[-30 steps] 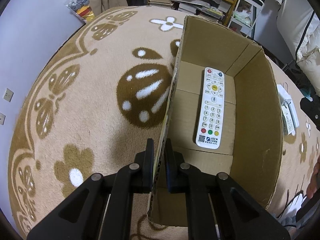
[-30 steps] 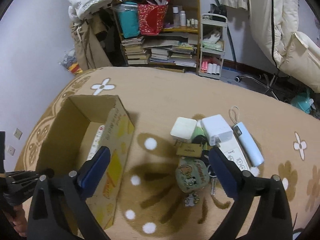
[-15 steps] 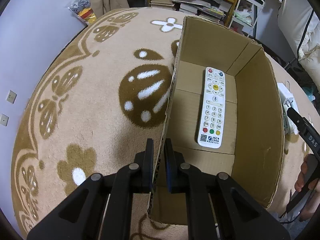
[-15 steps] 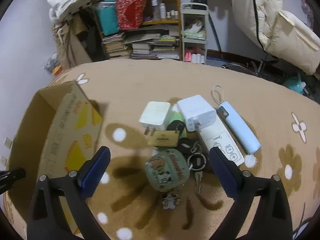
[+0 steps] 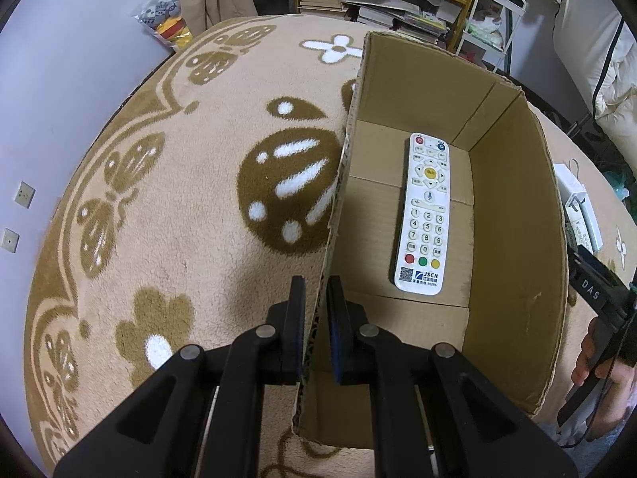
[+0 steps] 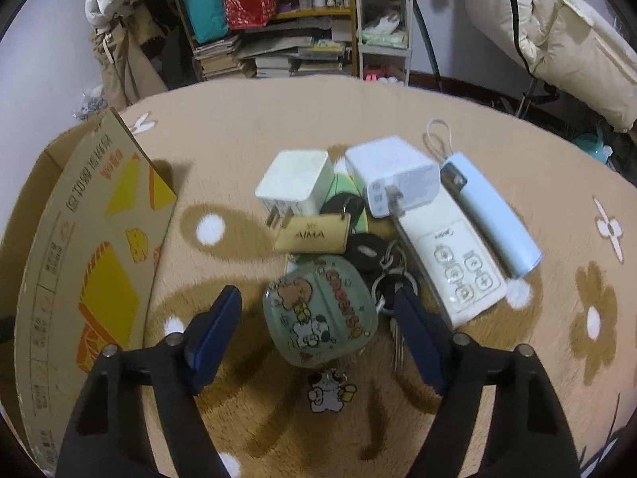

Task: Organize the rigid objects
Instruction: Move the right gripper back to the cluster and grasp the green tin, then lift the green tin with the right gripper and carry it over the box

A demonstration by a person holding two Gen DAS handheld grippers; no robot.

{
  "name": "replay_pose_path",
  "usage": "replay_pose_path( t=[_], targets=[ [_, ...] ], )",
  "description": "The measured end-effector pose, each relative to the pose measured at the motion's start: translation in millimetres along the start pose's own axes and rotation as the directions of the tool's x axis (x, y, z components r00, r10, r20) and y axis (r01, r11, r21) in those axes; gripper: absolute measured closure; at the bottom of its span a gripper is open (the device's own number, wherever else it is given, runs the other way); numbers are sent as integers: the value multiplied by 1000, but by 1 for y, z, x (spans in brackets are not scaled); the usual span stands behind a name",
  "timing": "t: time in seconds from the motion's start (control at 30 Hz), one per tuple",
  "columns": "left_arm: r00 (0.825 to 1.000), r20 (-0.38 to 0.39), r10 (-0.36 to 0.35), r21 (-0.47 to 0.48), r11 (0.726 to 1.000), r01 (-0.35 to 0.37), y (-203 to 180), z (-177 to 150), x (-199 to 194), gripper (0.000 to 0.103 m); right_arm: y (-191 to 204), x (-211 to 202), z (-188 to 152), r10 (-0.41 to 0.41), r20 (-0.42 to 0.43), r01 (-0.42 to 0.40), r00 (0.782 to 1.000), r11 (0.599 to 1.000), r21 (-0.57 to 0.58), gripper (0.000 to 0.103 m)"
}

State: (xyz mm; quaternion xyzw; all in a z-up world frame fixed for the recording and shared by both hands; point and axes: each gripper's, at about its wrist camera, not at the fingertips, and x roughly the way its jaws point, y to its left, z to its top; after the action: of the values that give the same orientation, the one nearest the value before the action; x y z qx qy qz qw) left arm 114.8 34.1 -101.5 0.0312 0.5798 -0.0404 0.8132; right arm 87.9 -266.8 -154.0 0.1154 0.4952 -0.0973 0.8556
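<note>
My left gripper (image 5: 316, 290) is shut on the left wall of an open cardboard box (image 5: 513, 215). A white remote (image 5: 426, 211) lies flat on the box floor. My right gripper (image 6: 318, 302) is open, its fingers on either side of a green cartoon keychain tag (image 6: 318, 310) with keys (image 6: 392, 286) on the rug. Beyond it lie a tan AIMA tag (image 6: 312, 233), a white plug charger (image 6: 296, 179), a second white charger (image 6: 392, 177), a white remote (image 6: 450, 261) and a pale blue power bank (image 6: 491, 215). The box's printed side (image 6: 95, 263) is at the left.
Everything sits on a beige rug (image 5: 159, 183) with brown patterns. A cluttered bookshelf (image 6: 274, 20) and a white cart (image 6: 384, 28) stand behind. A wall with sockets (image 5: 24, 195) is to the left. A white quilt (image 6: 557, 32) hangs at the right.
My right gripper has moved right and down, from above the box to around the green keychain tag. The left gripper keeps holding the box wall.
</note>
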Motion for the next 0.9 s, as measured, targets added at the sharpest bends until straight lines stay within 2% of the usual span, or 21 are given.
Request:
replay_pose_path(
  t=[0.2,0.53,0.9],
  targets=[
    [1000,0,3,6,1000,-3,0,0,0,93,-4,7,-8,-3,-38,3,999,1000,4,37],
    [1000,0,5,8,1000,-5,0,1,0,93,1,12,-16,-66,-42,66,997,998,-8,40],
    [1000,5,5,9,1000,-5,-1,1,-1,93,-13,-6,-10,-37,4,37,999,996,77,41]
  ],
)
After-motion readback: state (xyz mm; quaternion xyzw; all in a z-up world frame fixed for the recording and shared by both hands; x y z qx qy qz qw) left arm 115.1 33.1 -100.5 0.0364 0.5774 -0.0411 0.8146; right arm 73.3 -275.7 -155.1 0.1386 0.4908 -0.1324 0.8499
